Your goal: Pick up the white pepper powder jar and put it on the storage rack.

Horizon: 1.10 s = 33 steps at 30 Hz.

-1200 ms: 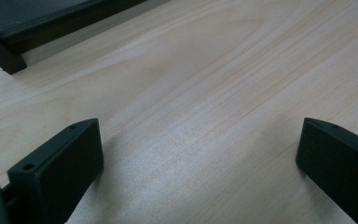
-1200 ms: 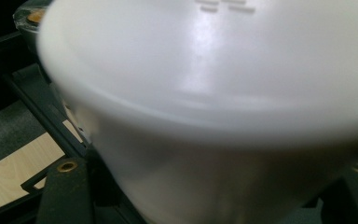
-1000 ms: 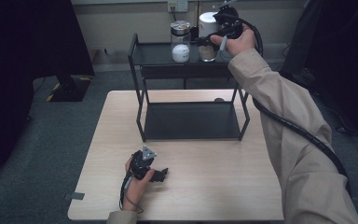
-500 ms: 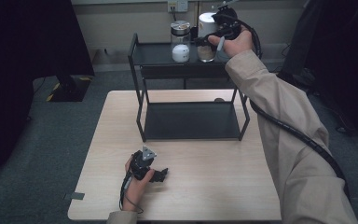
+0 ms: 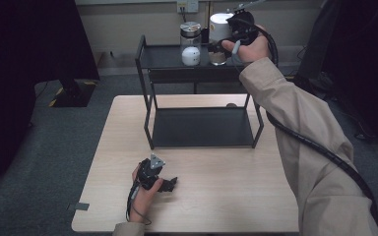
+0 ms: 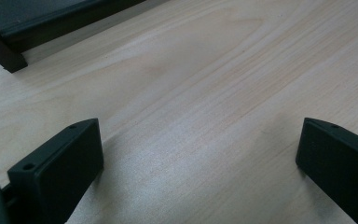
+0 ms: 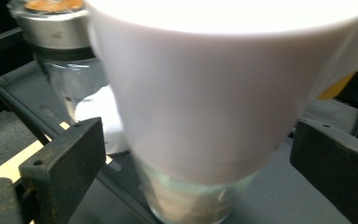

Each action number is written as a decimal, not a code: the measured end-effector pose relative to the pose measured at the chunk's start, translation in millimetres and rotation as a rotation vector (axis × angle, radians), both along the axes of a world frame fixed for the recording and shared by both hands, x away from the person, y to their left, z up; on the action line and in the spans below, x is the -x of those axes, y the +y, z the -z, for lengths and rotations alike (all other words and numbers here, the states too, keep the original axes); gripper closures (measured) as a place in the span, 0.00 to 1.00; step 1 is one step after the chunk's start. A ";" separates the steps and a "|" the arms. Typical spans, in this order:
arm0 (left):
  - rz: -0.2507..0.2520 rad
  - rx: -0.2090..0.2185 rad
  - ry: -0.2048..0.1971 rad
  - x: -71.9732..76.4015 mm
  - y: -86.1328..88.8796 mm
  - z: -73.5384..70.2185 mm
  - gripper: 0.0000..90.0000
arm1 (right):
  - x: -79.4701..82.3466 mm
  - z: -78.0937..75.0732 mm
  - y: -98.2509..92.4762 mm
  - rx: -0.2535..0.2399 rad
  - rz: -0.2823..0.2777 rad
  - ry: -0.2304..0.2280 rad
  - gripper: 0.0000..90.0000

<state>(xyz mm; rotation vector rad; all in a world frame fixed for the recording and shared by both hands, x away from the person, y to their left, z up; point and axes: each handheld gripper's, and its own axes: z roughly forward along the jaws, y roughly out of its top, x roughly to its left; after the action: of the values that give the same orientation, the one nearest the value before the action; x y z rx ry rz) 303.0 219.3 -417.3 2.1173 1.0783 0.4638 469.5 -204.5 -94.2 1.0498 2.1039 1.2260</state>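
Note:
On the top shelf [image 5: 167, 56] of a black rack stands a glass jar with a tall white top [image 5: 220, 29], its lower part holding something brownish [image 7: 191, 205]. My right gripper [image 5: 216, 47] reaches in from the right at that jar. Its jaws have just been opening and now stand open on either side of the white top [image 7: 214, 93] without pressing on it. A second glass jar with a metal lid [image 5: 190, 43] holds something white just left of it. My left gripper [image 5: 170, 184] lies open on the table [image 6: 200, 70] with nothing between its fingers.
The rack's lower shelf [image 5: 202, 128] sits bare on the wooden table [image 5: 226, 187]. The right sleeve and its cable [image 5: 320, 147] stretch over the table's right side. A wall with a socket [image 5: 187, 6] stands behind the rack.
The right hand has shifted only slightly beside the white-topped jar. The left hand and its gripper have stayed where they were.

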 end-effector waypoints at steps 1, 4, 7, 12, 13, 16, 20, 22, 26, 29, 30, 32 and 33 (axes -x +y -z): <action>0.000 0.000 0.000 0.0 0.0 0.0 0.00 | 0.0 0.0 0.0 0.000 0.000 0.000 0.01; 0.000 -0.001 0.001 0.1 0.0 -0.2 0.00 | 4.6 -0.6 -6.4 -0.027 -0.031 0.003 0.01; -0.001 -0.001 0.001 0.4 -0.1 -0.2 0.00 | 11.8 -2.0 -5.6 -0.029 -0.021 0.003 0.00; -0.002 -0.001 0.001 1.0 0.0 -0.3 0.00 | 23.2 -0.6 -6.2 -0.041 -0.007 -0.010 0.00; -0.002 -0.001 0.001 0.9 0.0 -0.2 0.00 | 25.4 0.6 -7.2 -0.047 -0.008 -0.009 0.00; -0.003 0.000 0.002 1.4 0.0 -0.2 0.00 | 30.7 4.1 -8.1 -0.056 -0.013 -0.006 0.01; -0.003 0.000 0.002 1.4 0.1 -0.2 0.00 | 37.0 8.3 -8.1 -0.054 -0.022 -0.016 0.01; -0.002 -0.001 0.001 1.4 0.1 -0.2 0.00 | 39.8 9.9 -8.4 -0.055 -0.024 -0.019 0.01; -0.002 0.000 0.001 1.4 0.2 -0.1 0.00 | 45.0 13.5 -10.0 -0.057 -0.033 -0.023 0.01; -0.003 -0.001 0.001 1.5 0.2 -0.1 0.00 | 47.8 17.7 -12.6 -0.070 -0.043 -0.020 0.01; -0.003 -0.001 0.001 1.4 0.2 -0.2 0.00 | 49.6 19.0 -12.7 -0.070 -0.042 -0.023 0.01; -0.002 0.000 0.002 1.4 0.2 -0.3 0.00 | 51.8 20.9 -13.2 -0.070 -0.042 -0.024 0.00; -0.002 0.000 0.001 1.4 0.3 -0.2 0.00 | 53.3 23.0 -14.2 -0.067 -0.050 -0.020 0.01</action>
<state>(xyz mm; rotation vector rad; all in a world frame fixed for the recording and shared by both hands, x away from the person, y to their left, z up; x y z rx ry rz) 301.6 219.6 -417.1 2.1168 1.0815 0.4633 416.2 -218.7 -117.2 1.0147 2.0991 1.3337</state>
